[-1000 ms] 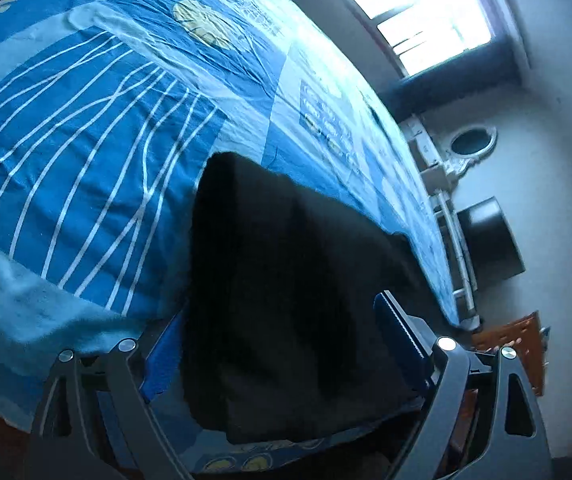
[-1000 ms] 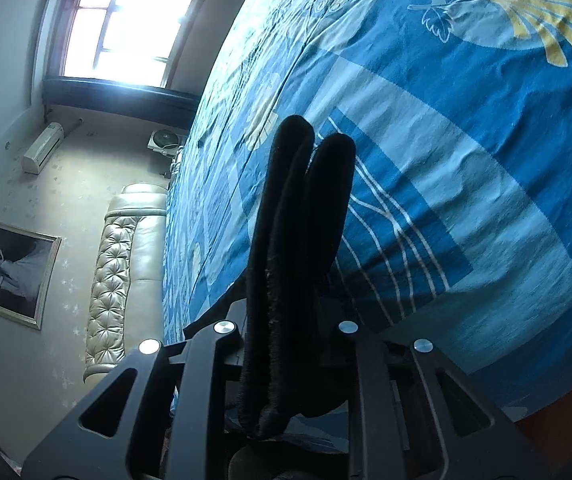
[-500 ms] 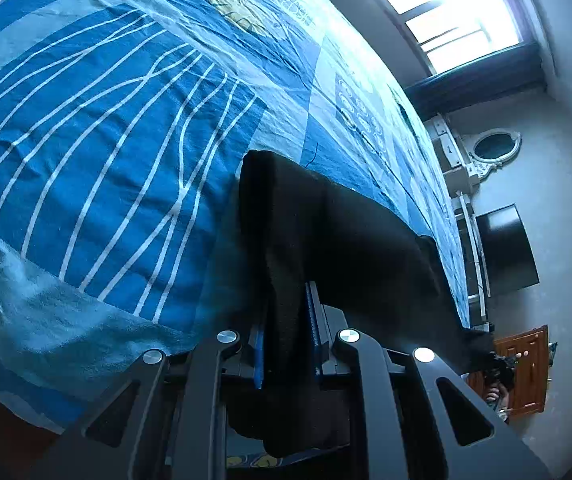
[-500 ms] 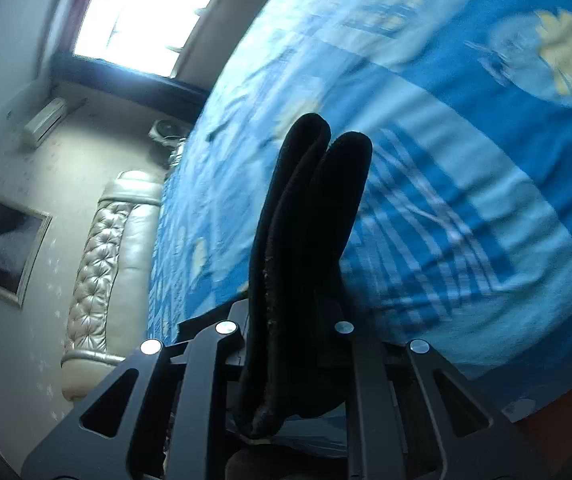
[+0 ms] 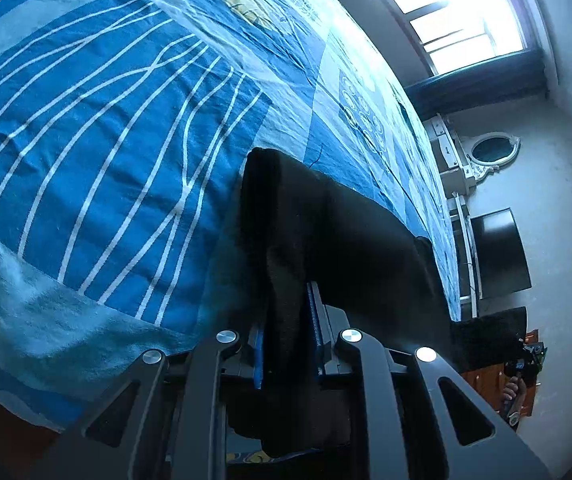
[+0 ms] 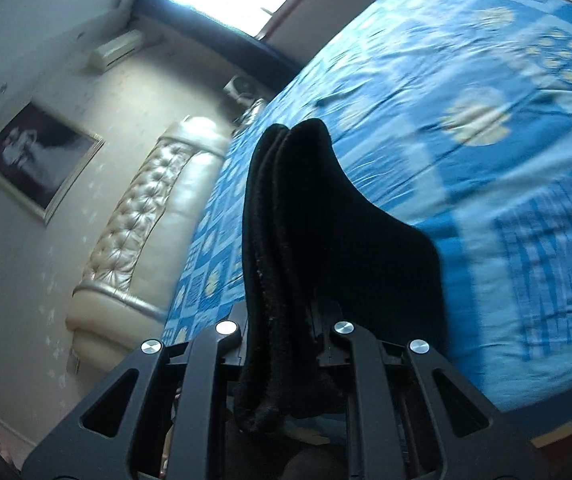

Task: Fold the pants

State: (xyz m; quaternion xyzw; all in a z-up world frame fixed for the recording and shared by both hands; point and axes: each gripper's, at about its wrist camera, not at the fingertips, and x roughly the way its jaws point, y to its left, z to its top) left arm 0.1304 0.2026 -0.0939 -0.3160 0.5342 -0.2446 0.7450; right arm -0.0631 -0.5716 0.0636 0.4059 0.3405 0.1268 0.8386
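Note:
The black pants point(image 5: 337, 240) lie near the front edge of a bed with a blue patterned sheet point(image 5: 106, 128). My left gripper point(image 5: 287, 344) is shut on one end of the pants, with the cloth pinched between its blue pads. The pants stretch to the right toward the far end, where the other gripper shows small point(image 5: 523, 354). In the right wrist view my right gripper point(image 6: 282, 328) is shut on a thick folded bunch of the pants point(image 6: 325, 220), lifted above the sheet point(image 6: 465, 80).
A padded cream headboard point(image 6: 142, 216) and a framed picture point(image 6: 38, 160) are on the wall to the left. A bright window point(image 5: 465, 12), a white dresser with an oval mirror point(image 5: 489, 152) and a dark screen point(image 5: 497, 256) stand beyond the bed.
My left gripper closed on the pants' end and lifted slightly. My right gripper, still holding its bunch, swung so more of the wall and headboard shows.

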